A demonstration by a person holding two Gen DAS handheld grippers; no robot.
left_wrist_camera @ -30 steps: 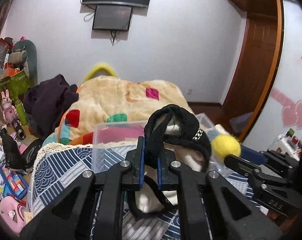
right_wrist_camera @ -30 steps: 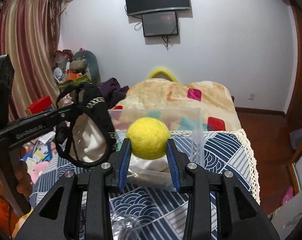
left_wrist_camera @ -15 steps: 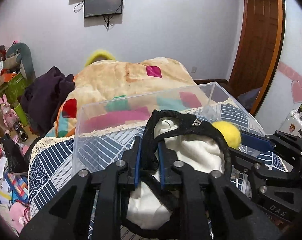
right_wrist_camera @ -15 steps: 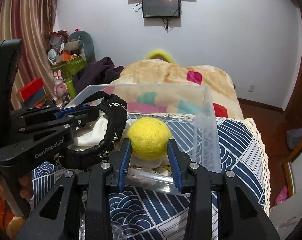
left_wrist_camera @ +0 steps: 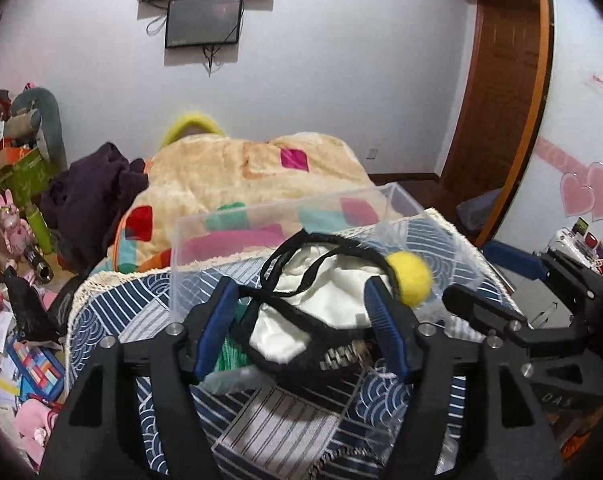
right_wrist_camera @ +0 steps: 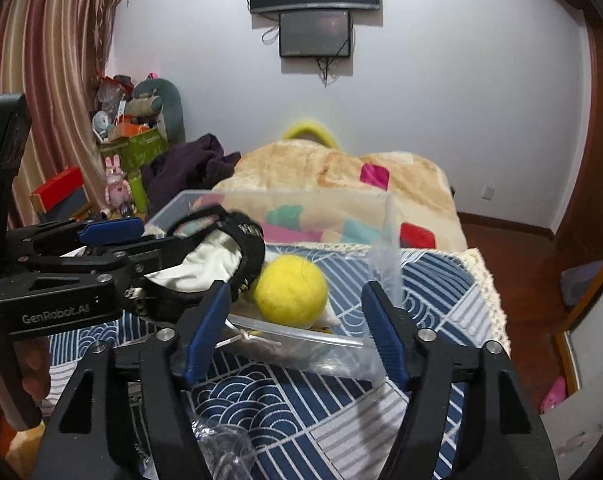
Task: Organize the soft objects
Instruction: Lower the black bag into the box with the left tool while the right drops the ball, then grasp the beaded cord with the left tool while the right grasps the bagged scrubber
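Inside the clear box, the yellow ball rests beside the black-trimmed pouch.

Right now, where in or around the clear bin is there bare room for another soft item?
The clear bin has bare floor at its left end, beside the white pouch. Its right end is crowded: yellow ball against the pouch. The patterned cloth right of the bin is bare.

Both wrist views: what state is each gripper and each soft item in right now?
left gripper: open, jaws spread around the pouch, not gripping.
right gripper: open, ball free between its fingers.
yellow felt ball: released, in the box beside the pouch.
black-trimmed white pouch: lying in the box, crumpled.
clear plastic box: lidless, upright on the patterned cloth.
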